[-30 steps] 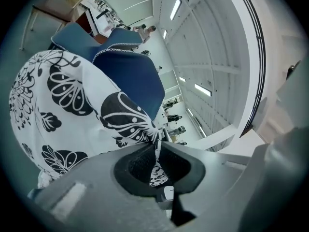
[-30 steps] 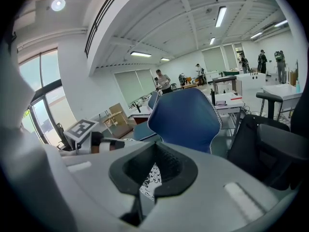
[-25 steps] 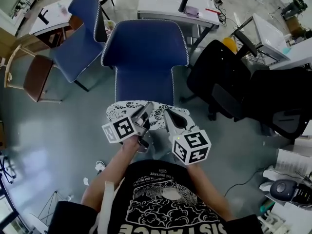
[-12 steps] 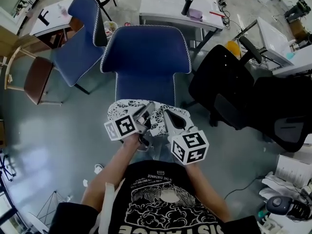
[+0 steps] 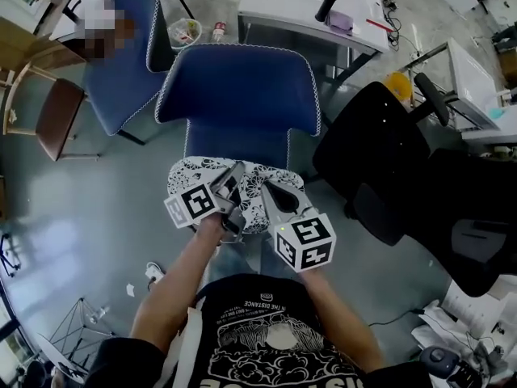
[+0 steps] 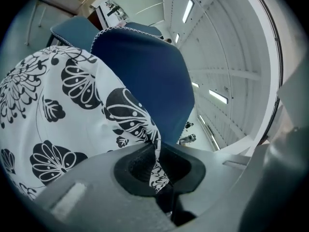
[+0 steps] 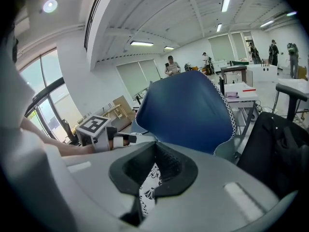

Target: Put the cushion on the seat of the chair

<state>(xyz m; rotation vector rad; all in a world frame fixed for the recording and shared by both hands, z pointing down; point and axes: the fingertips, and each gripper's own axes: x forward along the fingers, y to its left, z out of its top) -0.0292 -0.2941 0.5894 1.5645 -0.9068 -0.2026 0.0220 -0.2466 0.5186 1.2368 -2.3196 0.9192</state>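
Note:
The cushion (image 5: 200, 178), white with black flowers, hangs in front of the blue chair (image 5: 238, 87) and hides its seat. I cannot tell whether it touches the seat. My left gripper (image 5: 237, 176) is shut on the cushion's near edge, and the fabric (image 6: 155, 151) is pinched in the left gripper (image 6: 157, 154). Close to its right, my right gripper (image 5: 271, 192) is shut on the same edge, and a strip of the cushion (image 7: 148, 180) shows in the right gripper (image 7: 152, 170). The chair back (image 7: 188, 110) stands upright right behind.
A second blue chair (image 5: 129, 63) and a wooden chair (image 5: 56, 115) stand at the left. Black office chairs (image 5: 380, 160) crowd the right side. A white desk (image 5: 299, 6) stands behind the chair. Grey floor (image 5: 97, 217) lies around it.
Both grippers have carried the cushion forward and down towards the blue chair. Both grips on the cushion's edge are unchanged.

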